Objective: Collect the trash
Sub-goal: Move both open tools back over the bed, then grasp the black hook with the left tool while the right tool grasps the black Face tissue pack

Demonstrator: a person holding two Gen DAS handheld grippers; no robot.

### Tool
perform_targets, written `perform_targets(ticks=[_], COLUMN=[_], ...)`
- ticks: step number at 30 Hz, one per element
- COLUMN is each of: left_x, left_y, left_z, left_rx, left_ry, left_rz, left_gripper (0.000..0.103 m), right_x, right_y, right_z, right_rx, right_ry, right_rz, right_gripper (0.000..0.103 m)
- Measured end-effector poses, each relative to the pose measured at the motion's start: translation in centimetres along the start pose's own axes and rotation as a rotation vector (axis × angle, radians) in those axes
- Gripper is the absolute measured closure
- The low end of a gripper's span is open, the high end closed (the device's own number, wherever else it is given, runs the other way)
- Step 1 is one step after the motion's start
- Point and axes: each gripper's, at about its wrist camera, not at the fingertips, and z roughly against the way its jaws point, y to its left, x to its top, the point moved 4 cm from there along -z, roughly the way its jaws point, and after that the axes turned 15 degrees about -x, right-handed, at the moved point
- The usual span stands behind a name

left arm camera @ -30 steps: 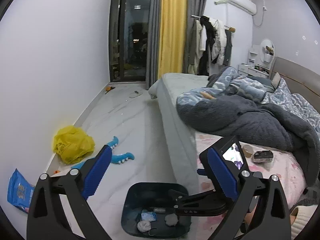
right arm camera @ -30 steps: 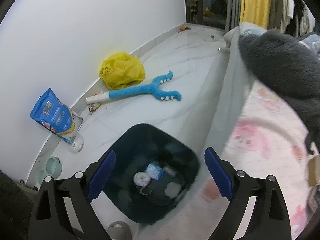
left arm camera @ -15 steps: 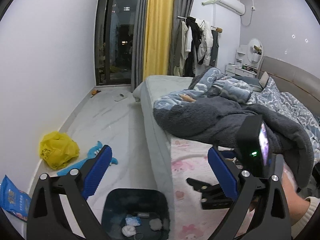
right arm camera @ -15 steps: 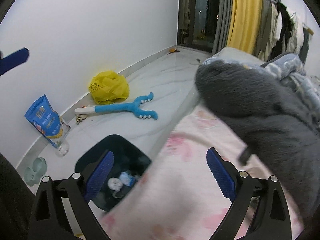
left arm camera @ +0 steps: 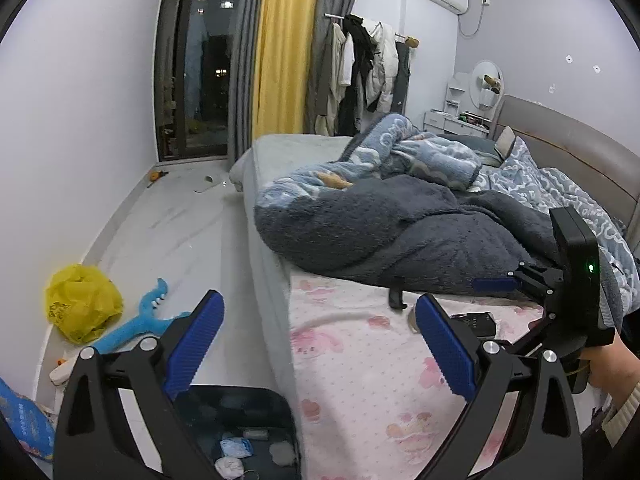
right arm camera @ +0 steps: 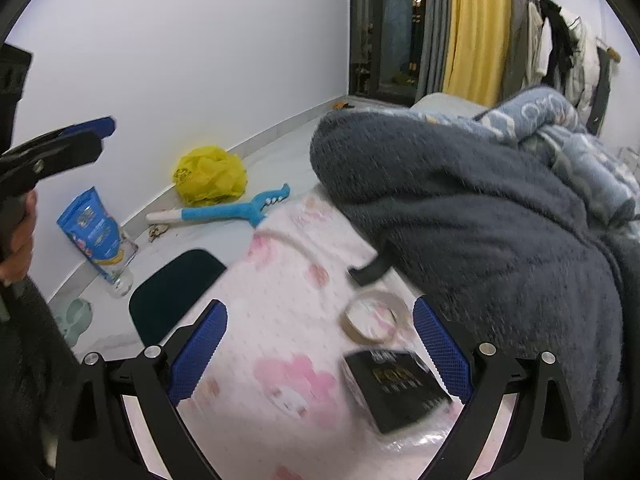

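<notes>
My right gripper (right arm camera: pixel 320 308) hangs open over the pink bed sheet, nothing between its fingers. A black box (right arm camera: pixel 396 384) lies just in front of its right pad, blurred. A tape roll (right arm camera: pixel 374 320) and a black hook (right arm camera: pixel 370 270) lie beyond it at the grey blanket's edge. The dark bin (right arm camera: pixel 176 292) stands on the floor beside the bed. My left gripper (left arm camera: pixel 319 300) is open and empty above the bed's edge. Below it the bin (left arm camera: pixel 256 400) holds crumpled tissues (left arm camera: pixel 230 466). The left wrist view also shows the right gripper (left arm camera: pixel 560 284) near the black box (left arm camera: pixel 474 322).
A yellow bag (left arm camera: pixel 82 306), a blue toy (left arm camera: pixel 148 320) and a blue packet (right arm camera: pixel 96 236) lie along the white wall. A grey blanket (left arm camera: pixel 392 236) and patterned quilts cover most of the bed (left arm camera: pixel 360 380). A person's hand (left arm camera: pixel 612 368) holds the right gripper.
The right gripper has swung from above the bin to over the bed, by the black box and tape roll. The left gripper has shifted right toward the bed; both stayed open.
</notes>
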Motion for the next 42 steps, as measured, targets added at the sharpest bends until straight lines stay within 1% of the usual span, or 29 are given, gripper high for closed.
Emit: perform_targets(ticks=[7, 14, 16, 18, 21, 23, 26, 28, 29, 32, 33, 37, 42], left_x=[0.5, 0.3, 0.2, 0.0, -0.5, -0.8, -1.5, -1.9, -2.0, -2.0, -2.0, -2.2, -2.7], left_y=[-0.5, -0.9, -1.2, -1.5, -1.8, -2.0, -1.9, -1.7, -1.7, -1.7, -1.7, -1.9, -2.4], left_z=[-3.4, -7.7, -8.6, -9.8, -11.5, -12.5, -14.1, -14.9, -15.2, -16.3, -16.5, -18.1, -20.1], left_rx=[-0.067, -0.133, -0.145, -0.171, -0.199, -0.208, -0.228, -0.236, -0.241, -0.261, -0.263, -0.261, -0.271], left_ry=[0.044, 0.123, 0.142, 0.170, 0.214, 0.238, 0.269, 0.289, 0.292, 0.303, 0.306, 0.325, 0.347], left_rz=[0.028, 0.034, 0.021, 0.009, 0.000, -0.005, 0.001, 0.011, 0.013, 0.019, 0.019, 0.018, 0.022], left_gripper=[0.005, 0.006, 0.006, 0.007, 0.016, 0.016, 0.022, 0.026, 0.027, 0.030, 0.033, 0.039, 0.043], right_x=[-2.0, -3.3, -3.5, -3.7, -3.8, -4.1, -4.3, -4.4, -4.4, -4.3, -4.3, -4.0, -3.8], right_y=[-2.1, -3.7, -4.1, -4.6, -4.9, -5.0, -4.8, -4.5, -4.4, -4.4, -4.4, -4.8, -5.9], right_z=[-0.8, -2.0, -2.4, -2.8, -3.3, -3.8, -4.5, -4.8, -4.9, -5.0, -5.0, -4.1, -3.2], right_rx=[0.045, 0.077, 0.089, 0.110, 0.134, 0.156, 0.164, 0.162, 0.155, 0.136, 0.131, 0.144, 0.123], right_ry=[0.036, 0.066, 0.077, 0.086, 0.104, 0.127, 0.147, 0.162, 0.167, 0.181, 0.180, 0.163, 0.139], right_rz=[-0.007, -0.019, -0.024, -0.036, -0.048, -0.059, -0.060, -0.048, -0.042, -0.037, -0.037, -0.052, -0.087], right_gripper=[0.008, 0.009, 0.013, 0.022, 0.023, 0.023, 0.024, 0.030, 0.035, 0.042, 0.044, 0.045, 0.046])
